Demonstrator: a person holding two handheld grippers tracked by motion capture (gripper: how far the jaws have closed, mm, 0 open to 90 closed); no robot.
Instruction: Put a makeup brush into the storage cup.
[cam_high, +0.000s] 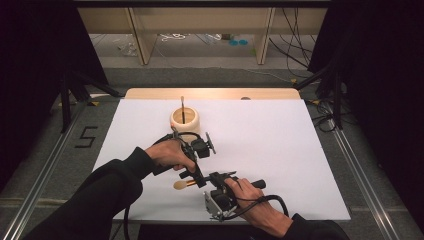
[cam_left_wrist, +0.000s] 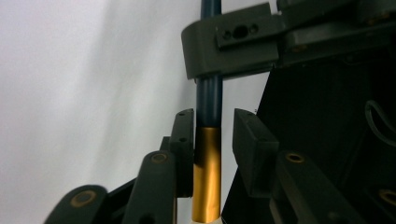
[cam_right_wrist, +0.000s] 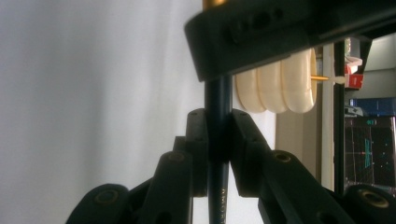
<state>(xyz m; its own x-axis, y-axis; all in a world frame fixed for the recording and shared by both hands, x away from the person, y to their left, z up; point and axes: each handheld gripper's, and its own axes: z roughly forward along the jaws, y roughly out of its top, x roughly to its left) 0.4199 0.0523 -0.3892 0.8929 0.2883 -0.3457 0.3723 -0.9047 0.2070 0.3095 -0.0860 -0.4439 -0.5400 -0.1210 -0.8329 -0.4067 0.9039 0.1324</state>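
Nearest, the right hand-held gripper (cam_high: 218, 176) at the table's (cam_high: 280, 150) front edge, jaws clamped on the dark blue handle of a makeup brush (cam_high: 186, 184). Brush lies just above the white table surface, tan bristle head pointing left, gold ferrule beside it. Next, the left hand-held gripper (cam_high: 201, 181), jaws parted narrowly around the ferrule, one touching it, the other apart. Farther back, a cream ribbed cup (cam_high: 184, 120) holding one upright brush (cam_high: 182, 109).
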